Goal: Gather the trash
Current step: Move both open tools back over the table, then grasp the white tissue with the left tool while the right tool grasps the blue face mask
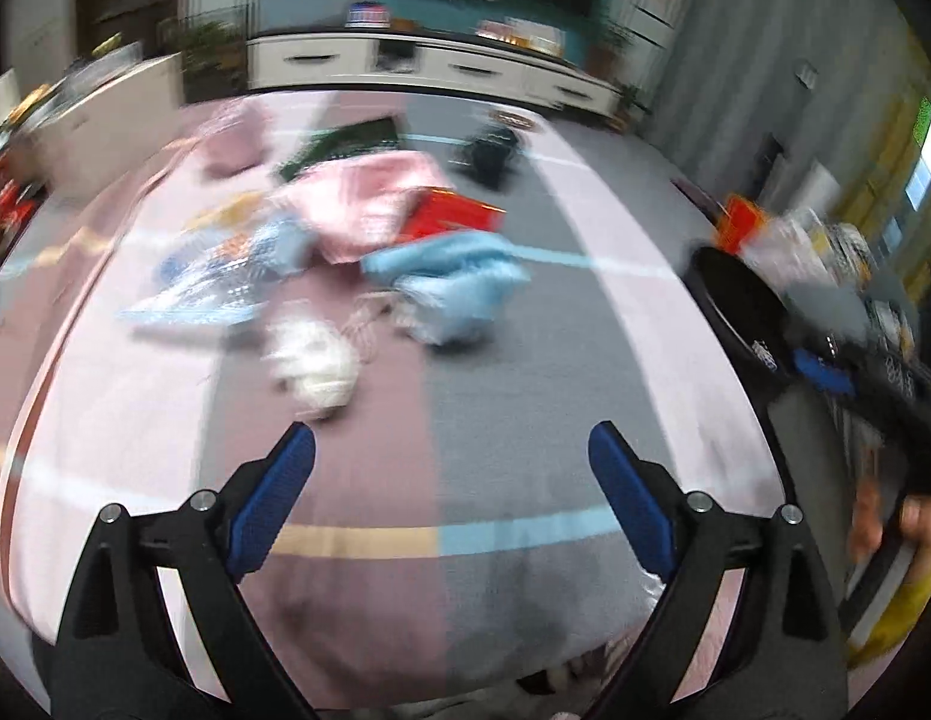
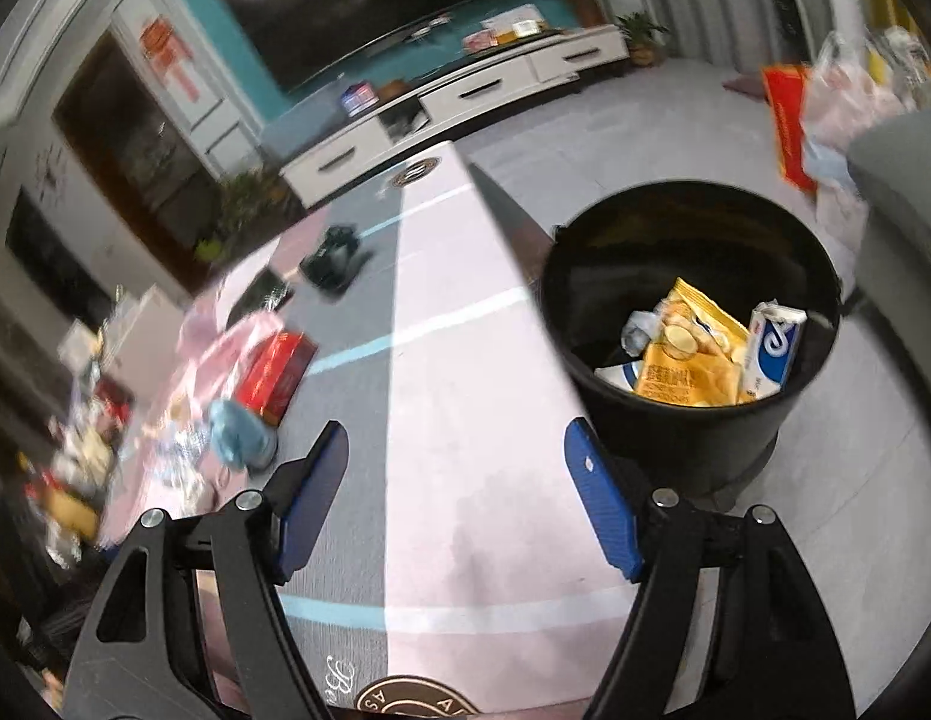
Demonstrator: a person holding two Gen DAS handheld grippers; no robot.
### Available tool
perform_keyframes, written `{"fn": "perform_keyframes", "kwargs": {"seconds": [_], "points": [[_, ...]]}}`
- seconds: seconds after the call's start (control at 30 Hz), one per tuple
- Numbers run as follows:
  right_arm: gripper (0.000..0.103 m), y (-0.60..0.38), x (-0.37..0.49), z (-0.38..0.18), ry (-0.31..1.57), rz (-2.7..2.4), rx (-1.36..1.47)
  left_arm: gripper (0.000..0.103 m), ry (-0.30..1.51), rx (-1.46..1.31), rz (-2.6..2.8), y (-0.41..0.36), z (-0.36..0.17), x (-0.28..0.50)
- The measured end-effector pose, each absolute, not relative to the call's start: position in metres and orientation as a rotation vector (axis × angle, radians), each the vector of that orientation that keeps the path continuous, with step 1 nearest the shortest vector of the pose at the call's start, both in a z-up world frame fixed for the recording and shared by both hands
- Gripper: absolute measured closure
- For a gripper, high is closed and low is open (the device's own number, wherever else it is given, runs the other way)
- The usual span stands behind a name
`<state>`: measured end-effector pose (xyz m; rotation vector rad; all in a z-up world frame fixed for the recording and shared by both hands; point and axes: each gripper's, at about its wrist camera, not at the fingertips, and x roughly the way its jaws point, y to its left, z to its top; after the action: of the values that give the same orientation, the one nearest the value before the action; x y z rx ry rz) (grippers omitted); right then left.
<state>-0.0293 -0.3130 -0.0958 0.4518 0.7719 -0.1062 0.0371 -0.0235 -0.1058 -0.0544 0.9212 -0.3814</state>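
Blue fingers (image 1: 627, 498) splayed, tilted floorward

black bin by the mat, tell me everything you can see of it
The black bin is a round, open-topped tub, plastic by its look, standing upright on the pale floor right at the mat's edge. No lid shows. Inside lie a yellow snack bag, a white and blue carton and some crumpled paper. Neither gripper touches it.

- a carpet (image 2: 465, 360) of pink and grey panels covers the floor.
- a black bin (image 2: 687, 372) stands just off its edge.
- well left of the bin lie a red box (image 2: 273, 375), a blue wad (image 2: 237, 432) and pink cloth (image 1: 363, 204).
- a crumpled white wad (image 1: 312, 360) lies near them.
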Motion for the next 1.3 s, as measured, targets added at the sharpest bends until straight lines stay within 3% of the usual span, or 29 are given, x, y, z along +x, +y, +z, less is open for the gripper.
{"fn": "perform_keyframes", "kwargs": {"seconds": [0.27, 0.53, 0.73, 0.93, 1.0, 1.13, 1.3], "points": [[0.03, -0.256, -0.013, -0.099, 0.844, 0.002, 0.314, 0.011, 0.961, -0.203, -0.259, 0.035, -0.125, 0.046], [0.03, -0.225, 0.003, -0.097, 0.87, 0.06, 0.25, 0.013, 0.969, -0.242, -0.276, 0.038, -0.135, 0.064], [0.03, -0.21, 0.016, -0.101, 0.883, 0.098, 0.2, 0.036, 0.963, -0.217, -0.295, 0.025, -0.14, 0.079], [0.03, -0.199, 0.034, -0.11, 0.909, 0.14, 0.212, 0.04, 0.958, -0.21, -0.311, 0.014, -0.144, 0.093], [0.03, -0.194, 0.04, -0.112, 0.911, 0.158, 0.216, 0.048, 0.956, -0.204, -0.307, 0.013, -0.146, 0.096], [0.03, -0.184, 0.054, -0.113, 0.905, 0.19, 0.225, 0.077, 0.964, -0.218, -0.326, 0.019, -0.149, 0.099], [0.03, -0.176, 0.071, -0.119, 0.916, 0.218, 0.266, 0.084, 0.947, -0.226, -0.39, 0.029, -0.141, 0.09]]}}
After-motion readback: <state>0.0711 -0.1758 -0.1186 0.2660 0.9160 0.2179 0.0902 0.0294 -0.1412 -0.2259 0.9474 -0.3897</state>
